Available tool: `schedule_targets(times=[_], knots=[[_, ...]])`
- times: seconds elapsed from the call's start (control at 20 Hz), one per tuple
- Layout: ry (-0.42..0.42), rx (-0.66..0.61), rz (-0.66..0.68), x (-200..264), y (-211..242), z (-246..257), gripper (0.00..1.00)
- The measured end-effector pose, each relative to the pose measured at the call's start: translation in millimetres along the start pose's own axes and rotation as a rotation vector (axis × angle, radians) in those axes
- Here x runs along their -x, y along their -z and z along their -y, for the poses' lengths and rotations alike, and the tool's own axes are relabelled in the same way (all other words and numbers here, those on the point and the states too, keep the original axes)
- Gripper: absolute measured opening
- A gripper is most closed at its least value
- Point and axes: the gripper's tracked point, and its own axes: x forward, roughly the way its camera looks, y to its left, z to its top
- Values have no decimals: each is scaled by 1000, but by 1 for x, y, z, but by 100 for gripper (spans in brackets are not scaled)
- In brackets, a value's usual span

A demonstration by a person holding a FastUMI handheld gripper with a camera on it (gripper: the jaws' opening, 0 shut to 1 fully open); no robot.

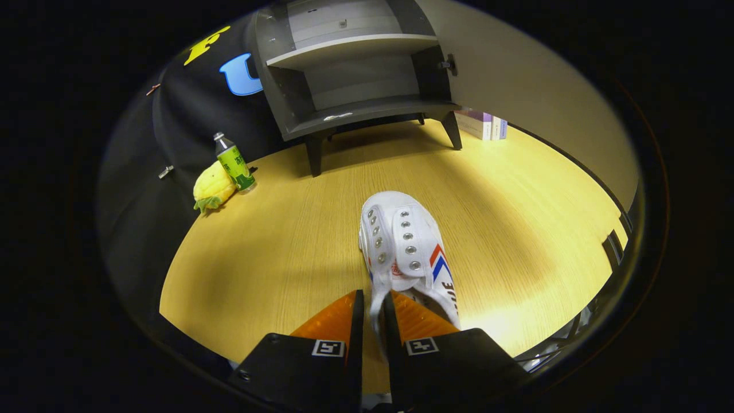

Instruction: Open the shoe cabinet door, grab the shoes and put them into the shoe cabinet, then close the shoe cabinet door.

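Note:
A white canvas shoe point(404, 244) with metal eyelets and red and blue stripes lies on the wooden table point(287, 246), toe pointing toward the cabinet. My gripper point(373, 301) is shut on the shoe's heel collar, both orange fingers point(335, 321) pressing the white fabric between them. Beyond the shoe stands the grey shoe cabinet point(355, 69) on dark legs, its door point(516, 63) swung open to the right. A shelf point(352, 49) and a bottom board point(367, 112) show inside.
A green bottle point(234, 163) and a yellow plush pineapple point(213, 186) sit left of the cabinet near the black cloth wall. Some boxes point(484, 124) stand behind the cabinet's right leg. The table's edge point(579, 160) curves round to the right.

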Motion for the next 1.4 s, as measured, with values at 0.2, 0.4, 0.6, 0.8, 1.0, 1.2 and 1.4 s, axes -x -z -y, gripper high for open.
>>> schedule_targets(times=[0.2, 0.4, 0.6, 0.8, 1.0, 1.2, 1.4], knots=[[30, -15, -39, -2, 4, 2, 24], [43, -31, -64, -2, 6, 3, 24], [40, -19, -80, -2, 8, 2, 24], [30, -27, -49, -10, 1, 0, 23], [19, -31, -17, -16, -8, 4, 19], [9, -39, 8, -28, -18, 2, 18], [11, -48, 2, -35, -23, 5, 18]])
